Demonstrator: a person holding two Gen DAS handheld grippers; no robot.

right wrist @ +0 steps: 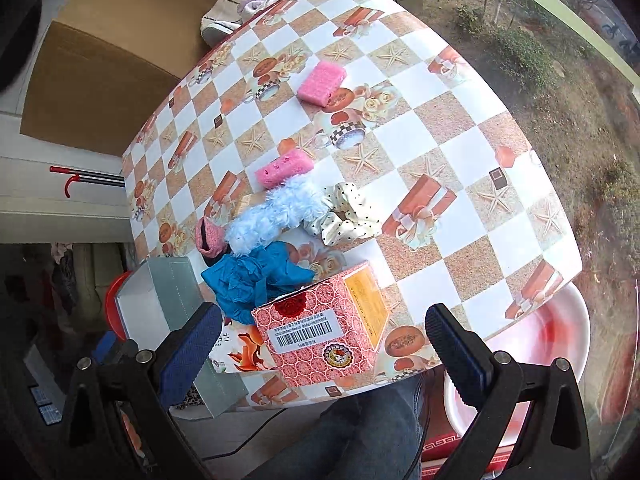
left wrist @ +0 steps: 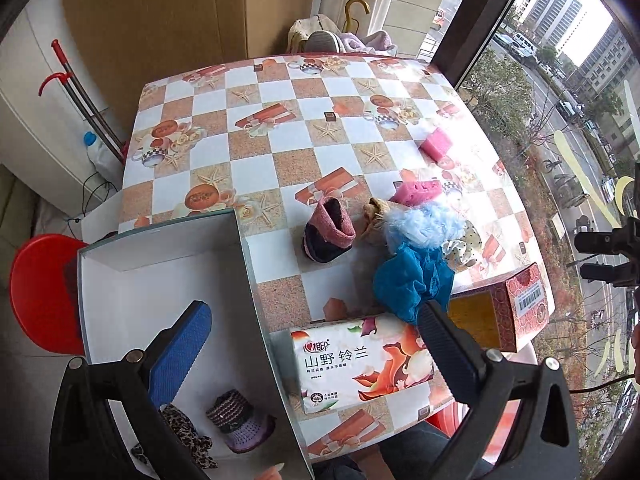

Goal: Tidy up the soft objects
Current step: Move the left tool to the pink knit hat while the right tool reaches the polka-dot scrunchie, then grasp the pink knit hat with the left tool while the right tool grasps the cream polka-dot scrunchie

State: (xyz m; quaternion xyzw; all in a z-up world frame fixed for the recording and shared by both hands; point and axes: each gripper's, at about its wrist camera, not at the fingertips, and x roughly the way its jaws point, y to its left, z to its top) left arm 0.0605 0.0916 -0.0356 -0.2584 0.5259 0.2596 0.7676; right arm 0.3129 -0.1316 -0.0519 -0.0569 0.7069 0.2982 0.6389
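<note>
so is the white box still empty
No, a leopard-print scrunchie and a knitted purple piece already lie inside the white box.

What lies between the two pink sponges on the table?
In the right wrist view, only bare tablecloth lies between the far pink sponge and the near one.

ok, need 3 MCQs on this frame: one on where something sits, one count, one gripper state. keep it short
1. Where is the knitted hat?
A. inside the white box
B. on the tissue pack
C. beside the far sponge

2. How many pink sponges lie on the table?
A. one
B. two
C. four

3. State of the right gripper?
A. shut on the blue mesh
B. shut on the red carton
C. open, holding nothing

Answers:
1 A: the hat lies on the box floor next to a leopard scrunchie.
2 B: one sponge farther off, another nearer.
3 C: the jaws stand wide apart, above the red carton.
</note>
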